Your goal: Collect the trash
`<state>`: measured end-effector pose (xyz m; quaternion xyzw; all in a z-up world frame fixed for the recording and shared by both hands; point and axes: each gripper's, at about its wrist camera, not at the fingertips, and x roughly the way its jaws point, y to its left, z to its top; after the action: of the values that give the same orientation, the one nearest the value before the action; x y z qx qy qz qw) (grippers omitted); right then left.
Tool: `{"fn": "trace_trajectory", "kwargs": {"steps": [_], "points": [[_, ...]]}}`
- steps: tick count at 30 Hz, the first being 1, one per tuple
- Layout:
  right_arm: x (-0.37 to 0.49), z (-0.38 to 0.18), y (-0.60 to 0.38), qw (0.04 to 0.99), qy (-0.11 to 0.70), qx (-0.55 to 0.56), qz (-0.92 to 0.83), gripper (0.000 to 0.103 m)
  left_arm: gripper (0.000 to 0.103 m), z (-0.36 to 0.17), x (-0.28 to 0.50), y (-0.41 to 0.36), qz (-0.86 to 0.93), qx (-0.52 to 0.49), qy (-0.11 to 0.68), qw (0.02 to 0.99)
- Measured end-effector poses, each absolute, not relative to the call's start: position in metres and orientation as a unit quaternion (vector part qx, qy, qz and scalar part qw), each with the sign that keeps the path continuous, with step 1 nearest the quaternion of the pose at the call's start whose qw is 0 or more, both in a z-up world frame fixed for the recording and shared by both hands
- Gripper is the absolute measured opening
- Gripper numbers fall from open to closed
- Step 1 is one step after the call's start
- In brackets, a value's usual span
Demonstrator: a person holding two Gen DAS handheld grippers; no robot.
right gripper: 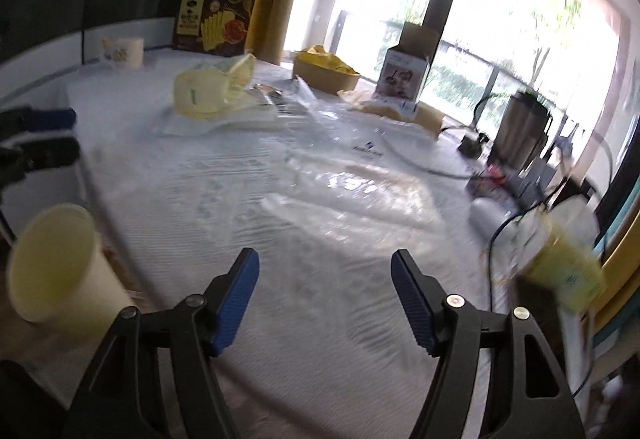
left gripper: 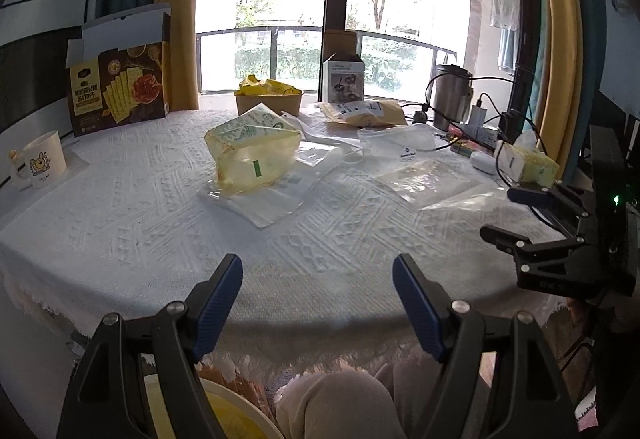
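Both the left tongs (left gripper: 318,303) and the right tongs (right gripper: 325,301) hang spread wide over the near edge of the tabletop (left gripper: 132,239), holding nothing. The trash lies scattered on the white textured cloth: a puffed yellowish plastic bag (left gripper: 252,155) stands near the middle, resting on a flat clear wrapper (left gripper: 264,203), while a second clear wrapper (left gripper: 428,179) lies to the right and a white pouch with a small logo (left gripper: 400,143) sits just behind it. A pale bin (right gripper: 52,259) waits below the table's left edge, likely the place for the collected pieces. The bags look very light, soft and slick; they will probably crumple and slide rather than resist, so a pinch on a raised fold or a lifted edge seems safer than pressing down on a flat sheet. The puffed bag offers the easiest hold, at its creased upper corner. The flat wrappers may cling to the cloth, and the cables (left gripper: 452,115) near the metal flask (left gripper: 452,95) should be avoided.
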<state>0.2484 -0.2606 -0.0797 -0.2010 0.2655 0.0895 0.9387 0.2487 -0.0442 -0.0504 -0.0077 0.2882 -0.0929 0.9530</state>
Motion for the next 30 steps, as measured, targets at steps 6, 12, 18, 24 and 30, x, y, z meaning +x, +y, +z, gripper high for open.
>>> {"fn": "trace_trajectory", "kwargs": {"steps": [6, 12, 18, 24, 30], "points": [[0.271, -0.085, -0.245, 0.929, 0.262, -0.253, 0.062, 0.067, 0.078, -0.051, 0.269, -0.037, -0.092, -0.017, 0.289, 0.953], [0.297, -0.084, -0.231, 0.922, 0.267, -0.277, 0.041, 0.067, 0.078, -0.049, 0.297, -0.025, -0.088, -0.025, 0.289, 0.953], [0.310, -0.084, -0.226, 0.922, 0.282, -0.262, 0.054, 0.023, 0.078, -0.044, 0.329, -0.019, -0.090, -0.021, 0.290, 0.953], [0.312, -0.076, -0.228, 0.931, 0.269, -0.239, 0.062, 0.008, 0.079, -0.030, 0.360, -0.022, -0.078, 0.010, 0.269, 0.960], [0.312, -0.058, -0.237, 0.946, 0.248, -0.193, 0.079, 0.004, 0.080, -0.018, 0.393, -0.040, -0.080, 0.049, 0.267, 0.959]]}}
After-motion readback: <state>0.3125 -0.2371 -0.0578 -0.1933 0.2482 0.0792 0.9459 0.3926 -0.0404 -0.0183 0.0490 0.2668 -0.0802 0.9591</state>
